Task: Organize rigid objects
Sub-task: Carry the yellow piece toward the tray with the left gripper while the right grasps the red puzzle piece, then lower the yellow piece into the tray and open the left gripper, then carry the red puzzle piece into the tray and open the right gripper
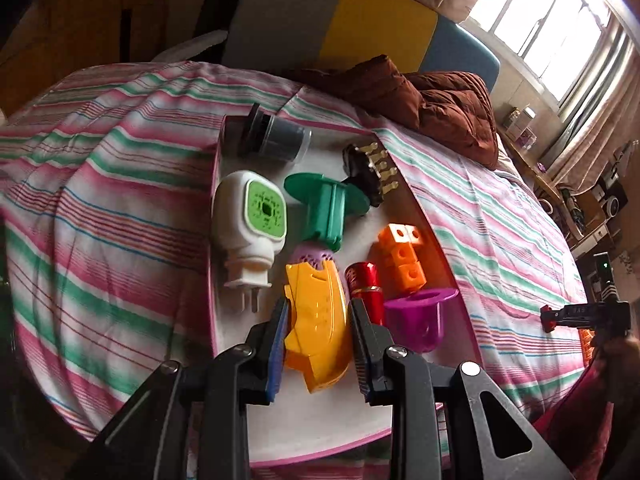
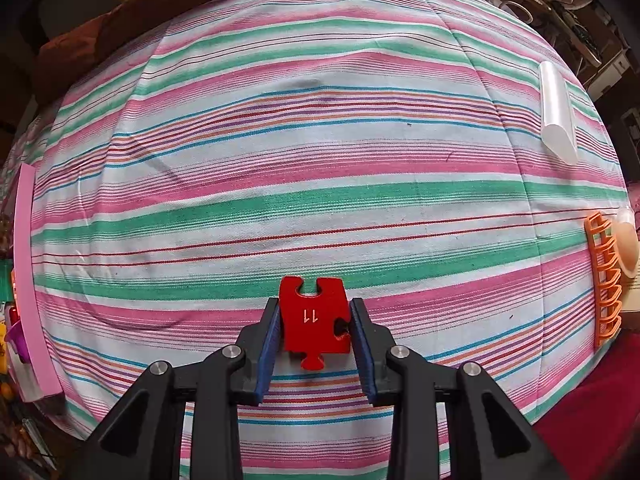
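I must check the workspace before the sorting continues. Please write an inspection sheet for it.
Surface: striped bedsheet, wrinkled.
Job's things: pink-rimmed white tray holding white plug-in device, green plastic spool, orange cube blocks, red metallic tube, purple plastic cup.
Clutter: brown quilt; white half-cylinder; orange plastic rack.
Grippers: left gripper shut on yellow curved plastic piece; right gripper shut on red puzzle piece.
Cables: nothing seen.
Surroundings: window, crowded shelves.
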Motion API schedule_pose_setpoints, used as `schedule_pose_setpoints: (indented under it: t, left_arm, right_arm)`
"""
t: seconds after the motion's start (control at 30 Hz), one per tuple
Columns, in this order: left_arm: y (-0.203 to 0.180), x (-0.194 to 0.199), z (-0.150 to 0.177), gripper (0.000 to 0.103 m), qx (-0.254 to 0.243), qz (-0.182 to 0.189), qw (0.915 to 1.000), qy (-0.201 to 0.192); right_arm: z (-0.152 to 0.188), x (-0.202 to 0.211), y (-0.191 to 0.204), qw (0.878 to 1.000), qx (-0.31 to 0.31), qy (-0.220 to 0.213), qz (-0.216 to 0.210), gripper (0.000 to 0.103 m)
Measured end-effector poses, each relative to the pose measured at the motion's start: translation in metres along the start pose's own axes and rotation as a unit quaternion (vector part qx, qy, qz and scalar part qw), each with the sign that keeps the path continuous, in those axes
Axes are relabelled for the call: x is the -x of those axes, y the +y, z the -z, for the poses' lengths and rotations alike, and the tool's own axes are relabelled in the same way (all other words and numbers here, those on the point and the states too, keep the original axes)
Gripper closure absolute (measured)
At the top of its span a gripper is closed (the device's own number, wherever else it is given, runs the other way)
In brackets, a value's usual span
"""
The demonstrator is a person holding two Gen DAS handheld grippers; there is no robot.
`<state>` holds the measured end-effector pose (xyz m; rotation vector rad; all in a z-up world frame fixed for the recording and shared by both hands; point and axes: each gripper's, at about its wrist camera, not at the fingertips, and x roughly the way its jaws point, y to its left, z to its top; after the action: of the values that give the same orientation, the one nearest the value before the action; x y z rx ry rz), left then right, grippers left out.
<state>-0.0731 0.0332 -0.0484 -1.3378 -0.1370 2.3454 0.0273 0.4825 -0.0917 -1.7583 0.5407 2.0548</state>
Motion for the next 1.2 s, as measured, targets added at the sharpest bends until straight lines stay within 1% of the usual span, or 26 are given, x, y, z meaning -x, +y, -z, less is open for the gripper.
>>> schedule_pose_setpoints:
  t: [0.13, 0.3, 0.53, 0.57, 0.67, 0.73, 0.77, 0.8, 0.87, 0.93, 0.97, 1.03, 1.07, 1.1, 1.2]
  left_arm:
    - [0.006, -0.001, 0.014, 0.074, 0.005, -0.02, 0.9998, 0.007]
    - [0.009, 0.0, 0.023, 0.074, 0.01, -0.03, 0.9995, 0.007]
    - [0.008, -0.004, 0.029, 0.072, 0.013, -0.032, 0.9993, 0.011]
    - [0.007, -0.004, 0.029, 0.071, 0.01, -0.035, 0.9993, 0.009]
    - [0.004, -0.002, 0.029, 0.067, 0.006, -0.037, 0.9993, 0.003]
    - [0.004, 0.002, 0.028, 0.063, 0.003, -0.039, 0.9992, -0.005]
    - [0.003, 0.006, 0.027, 0.056, 0.002, -0.045, 0.9989, -0.012]
    - [0.004, 0.01, 0.027, 0.05, 0.002, -0.051, 0.9985, -0.02]
    - [0.003, 0.016, 0.025, 0.048, 0.0, -0.052, 0.9982, -0.031]
    - [0.002, 0.02, 0.022, 0.045, -0.003, -0.059, 0.9974, -0.041]
    - [0.003, 0.023, 0.023, 0.045, -0.002, -0.06, 0.9972, -0.044]
    - [0.002, 0.027, 0.021, 0.044, -0.002, -0.062, 0.9969, -0.049]
    - [0.002, 0.029, 0.021, 0.043, -0.004, -0.067, 0.9963, -0.053]
    - [0.001, 0.031, 0.021, 0.04, -0.006, -0.073, 0.9957, -0.057]
    - [0.001, 0.039, 0.021, 0.035, -0.009, -0.088, 0.9936, -0.071]
  right_arm:
    - [0.003, -0.001, 0.001, 1.0, -0.001, -0.006, -0.004, 0.07]
    - [0.007, -0.001, 0.004, 1.0, 0.004, -0.022, -0.008, 0.07]
    - [0.019, 0.001, 0.006, 0.999, 0.018, -0.042, -0.01, 0.07]
    - [0.019, 0.002, 0.012, 0.999, 0.019, -0.044, -0.012, 0.07]
    - [0.02, 0.004, 0.012, 0.998, 0.023, -0.053, -0.014, 0.07]
    - [0.008, 0.007, 0.007, 0.998, 0.024, -0.063, -0.022, 0.07]
    - [0.005, 0.008, 0.005, 0.997, 0.025, -0.069, -0.027, 0.07]
    - [0.003, 0.01, 0.006, 0.996, 0.027, -0.076, -0.034, 0.07]
    - [0.004, 0.017, 0.01, 0.994, 0.03, -0.091, -0.053, 0.07]
    - [0.003, 0.024, 0.017, 0.991, 0.032, -0.102, -0.082, 0.07]
    - [-0.001, 0.027, 0.032, 0.989, 0.034, -0.105, -0.095, 0.07]
    - [-0.003, 0.046, 0.038, 0.985, 0.05, -0.108, -0.121, 0.07]
    - [0.004, 0.049, 0.048, 0.983, 0.062, -0.111, -0.133, 0.07]
    - [0.016, 0.058, 0.067, 0.98, 0.078, -0.115, -0.145, 0.07]
    - [0.022, 0.074, 0.121, 0.966, 0.137, -0.128, -0.178, 0.07]
